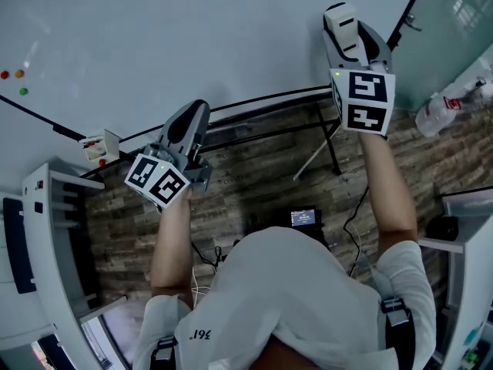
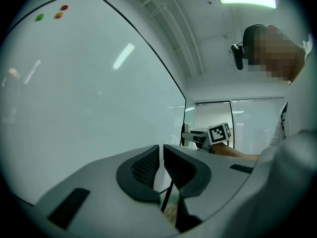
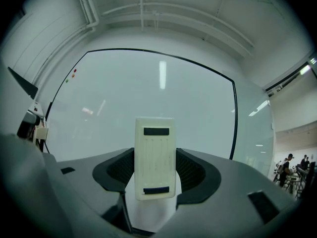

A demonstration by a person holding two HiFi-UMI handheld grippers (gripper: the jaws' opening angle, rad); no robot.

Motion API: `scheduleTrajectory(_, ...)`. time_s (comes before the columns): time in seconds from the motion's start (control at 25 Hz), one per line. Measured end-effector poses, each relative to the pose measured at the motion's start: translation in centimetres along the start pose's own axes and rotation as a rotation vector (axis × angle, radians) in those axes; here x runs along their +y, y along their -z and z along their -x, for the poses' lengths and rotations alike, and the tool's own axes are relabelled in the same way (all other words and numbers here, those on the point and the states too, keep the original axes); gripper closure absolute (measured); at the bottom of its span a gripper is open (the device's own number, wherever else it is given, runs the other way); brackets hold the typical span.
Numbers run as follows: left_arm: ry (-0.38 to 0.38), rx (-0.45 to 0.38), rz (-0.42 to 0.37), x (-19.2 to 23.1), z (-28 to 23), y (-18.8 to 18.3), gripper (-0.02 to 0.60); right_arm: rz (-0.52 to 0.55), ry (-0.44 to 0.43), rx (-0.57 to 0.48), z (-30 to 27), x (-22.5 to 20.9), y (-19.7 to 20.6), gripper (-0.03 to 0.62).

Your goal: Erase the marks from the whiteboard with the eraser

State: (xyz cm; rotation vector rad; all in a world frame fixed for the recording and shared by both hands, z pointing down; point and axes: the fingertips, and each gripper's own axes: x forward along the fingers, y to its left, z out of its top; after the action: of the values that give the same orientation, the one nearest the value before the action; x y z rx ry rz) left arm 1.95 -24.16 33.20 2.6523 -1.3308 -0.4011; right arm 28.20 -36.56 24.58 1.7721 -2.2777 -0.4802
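The whiteboard fills the top of the head view and shows no pen marks. My right gripper is shut on the cream eraser, which stands upright between its jaws, facing the whiteboard. In the head view the eraser sits at the board's lower right, with the right gripper raised against it. My left gripper hangs lower, near the board's bottom frame, with its jaws almost together and nothing between them. The left gripper view looks along the whiteboard sideways.
Three small coloured magnets sit at the board's far left. A small white box rests on the ledge at the lower left. The board's black stand legs cross a brick-pattern floor. A plastic bag lies at the right.
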Motion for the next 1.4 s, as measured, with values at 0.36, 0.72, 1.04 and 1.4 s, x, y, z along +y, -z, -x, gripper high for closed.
scheduleTrajectory(0.36, -0.011, -0.001, 0.044, 1.3, 7.9, -0.4, 0.549, -0.026, -0.009, 0.009, 4.5, 6.3, -0.9, 0.33)
scheduleTrajectory(0.72, -0.004, -0.015, 0.086, 1.9, 14.7, -0.7, 0.549, -0.06, -0.02, 0.034, 8.6, 12.2, -1.0, 0.33)
scheduleTrajectory(1.04, 0.02, -0.03, 0.111, 1.3, 19.1, -0.8, 0.549, -0.112, -0.047, 0.073, 12.5, 16.8, 0.3, 0.33)
scheduleTrajectory(1.4, 0.05, -0.012, 0.134, 0.2, 22.9, 0.4, 0.549, -0.175, -0.093, 0.132, 16.7, 21.0, 2.7, 0.33)
